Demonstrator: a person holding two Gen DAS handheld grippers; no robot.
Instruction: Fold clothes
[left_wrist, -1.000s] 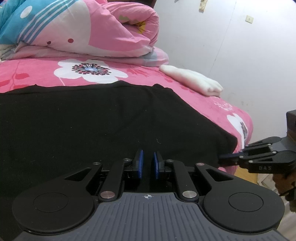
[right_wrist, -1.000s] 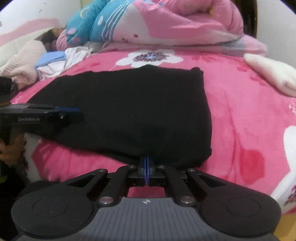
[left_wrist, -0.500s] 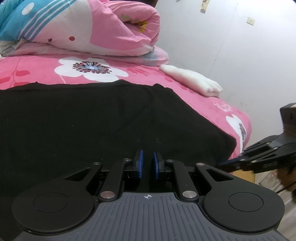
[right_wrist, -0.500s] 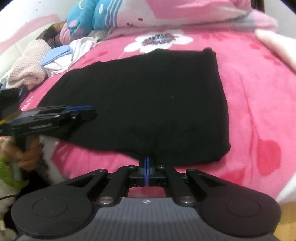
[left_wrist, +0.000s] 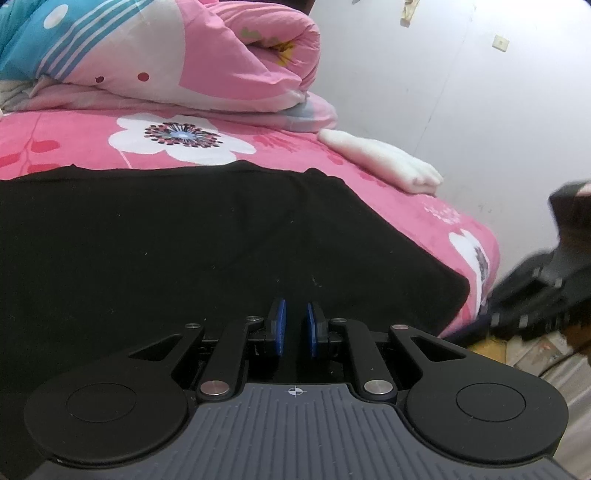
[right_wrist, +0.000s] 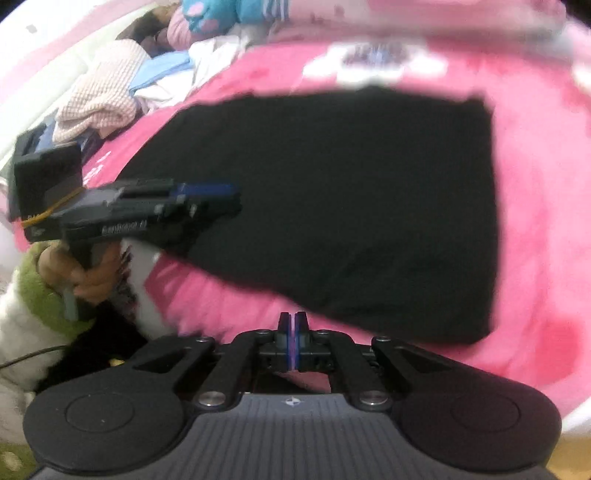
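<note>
I see the black garment (left_wrist: 184, 251) lying flat on the pink flowered bedsheet (left_wrist: 74, 144), with its near edge by the side of the bed. My left gripper (left_wrist: 294, 326) sits low over this near edge. Its blue pads stand a small gap apart, and black cloth shows between them, but I cannot tell if they really pinch it, because the fabric and the black fingers merge together.

In the right wrist view my right gripper (right_wrist: 292, 330) has its pads pressed fully together. Only pink sheet is visible behind the tips and the garment's edge begins a little beyond them, so I see nothing held. This picture is blurred, mostly at the top and the sides.

The left gripper appears there from the side, over the garment's left corner, with a hand (right_wrist: 85, 273) in a green sleeve around its handle. At the right border of the left view, the right gripper is only a dark smear, cut off.

The rolled duvet (left_wrist: 166, 55) and a white cloth (left_wrist: 384, 162) lie beyond.
</note>
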